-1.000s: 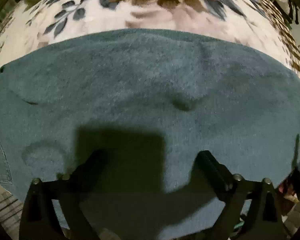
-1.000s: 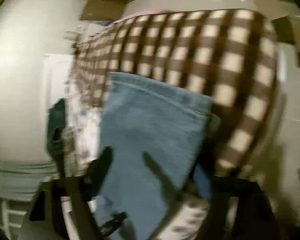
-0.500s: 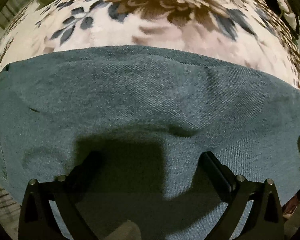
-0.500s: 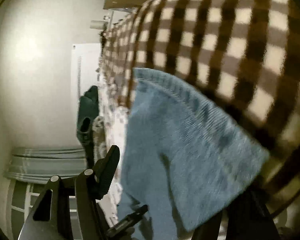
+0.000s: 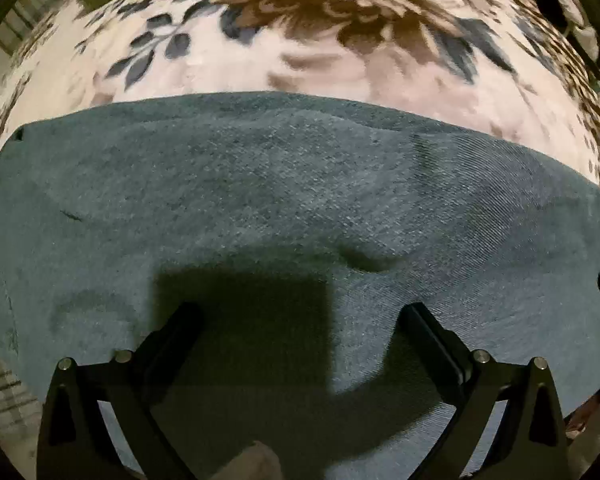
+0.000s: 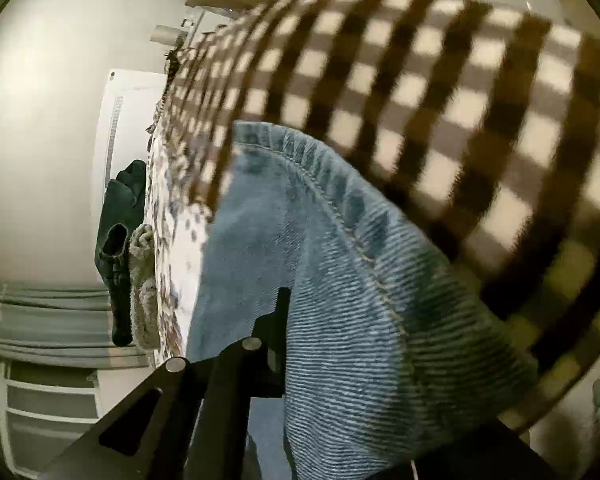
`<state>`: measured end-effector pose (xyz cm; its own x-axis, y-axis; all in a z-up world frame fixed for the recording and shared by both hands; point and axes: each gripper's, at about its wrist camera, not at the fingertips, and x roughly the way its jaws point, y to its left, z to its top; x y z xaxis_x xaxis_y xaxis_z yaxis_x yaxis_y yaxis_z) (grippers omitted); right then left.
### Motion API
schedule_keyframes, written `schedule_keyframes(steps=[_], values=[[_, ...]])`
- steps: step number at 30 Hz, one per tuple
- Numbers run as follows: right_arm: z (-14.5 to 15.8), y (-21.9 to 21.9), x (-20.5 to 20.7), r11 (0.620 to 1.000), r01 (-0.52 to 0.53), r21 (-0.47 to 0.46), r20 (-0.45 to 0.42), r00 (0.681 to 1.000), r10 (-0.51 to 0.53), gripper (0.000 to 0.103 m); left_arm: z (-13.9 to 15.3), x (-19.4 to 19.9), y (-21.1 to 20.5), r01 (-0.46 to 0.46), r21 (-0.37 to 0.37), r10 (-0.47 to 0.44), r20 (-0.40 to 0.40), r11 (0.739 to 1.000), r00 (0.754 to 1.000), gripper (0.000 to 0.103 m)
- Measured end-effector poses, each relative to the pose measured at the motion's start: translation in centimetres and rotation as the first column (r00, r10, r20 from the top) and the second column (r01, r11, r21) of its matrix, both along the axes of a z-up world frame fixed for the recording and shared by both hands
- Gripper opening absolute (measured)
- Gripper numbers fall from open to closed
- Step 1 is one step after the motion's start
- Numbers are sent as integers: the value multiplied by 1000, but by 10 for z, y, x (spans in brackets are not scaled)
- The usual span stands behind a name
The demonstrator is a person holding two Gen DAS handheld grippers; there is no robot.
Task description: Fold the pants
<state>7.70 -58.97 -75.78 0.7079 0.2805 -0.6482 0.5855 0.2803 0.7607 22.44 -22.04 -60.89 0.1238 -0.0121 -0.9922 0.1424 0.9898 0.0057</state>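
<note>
Left tongs (image 5: 300, 320) released above flat pants (image 5: 300, 184). Right tongs (image 6: 340, 360) appear clenched on hem. Denim judged heavy, limp; grip hems.

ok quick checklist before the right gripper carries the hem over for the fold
1. Right gripper has the hem: cannot tell; denim drapes over the fingers and hides the far one.
2. Left gripper open above the jeans: ok; fingers spread, nothing between them.
3. Jeans lying flat under the left gripper: not ok; a small pucker sits ahead of the right finger.
4. Landing area on the floral blanket: ok; no other item on the part in view.
5. Hem layers aligned: cannot tell; the view is blurred and only one stitched edge shows.
</note>
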Motion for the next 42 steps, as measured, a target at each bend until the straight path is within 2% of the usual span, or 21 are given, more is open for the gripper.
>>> schedule_keyframes(steps=[4, 12, 18, 22, 26, 33, 36, 38, 41, 42], values=[[26, 12, 6, 999, 0, -32, 19, 1000, 0, 7, 19, -1, 5, -14, 3, 14, 10, 1000, 1000, 103], [91, 54, 33, 987, -66, -148, 45, 996, 74, 6, 80, -8, 20, -34, -28, 36, 79, 999, 996, 103], [135, 121, 68, 940, -178, -291, 22, 981, 193, 6, 131, -12, 69, -78, -31, 81, 117, 996, 990, 103], [152, 178, 86, 896, -269, -352, -9, 959, 284, 6, 146, -17, 109, -148, -35, 152, 136, 988, 979, 103], [155, 252, 105, 822, -394, -411, -52, 911, 410, 6, 149, -19, 164, -223, -48, 227, 143, 974, 963, 103], [128, 393, 128, 685, -572, -451, -135, 802, 581, 6, 138, -34, 258, -331, -23, 332, 109, 943, 937, 103], [115, 460, 131, 593, -652, -473, -175, 729, 662, 6, 137, -41, 300, -374, 5, 371, 113, 928, 922, 103], [105, 502, 134, 518, -701, -490, -220, 675, 705, 6, 138, -44, 323, -398, 24, 392, 128, 917, 911, 103], [81, 553, 136, 395, -776, -491, -328, 585, 742, 7, 137, -48, 358, -438, 45, 428, 144, 898, 892, 103], [72, 564, 136, 356, -799, -484, -375, 557, 741, 13, 137, -48, 365, -448, 48, 437, 146, 893, 887, 103]])
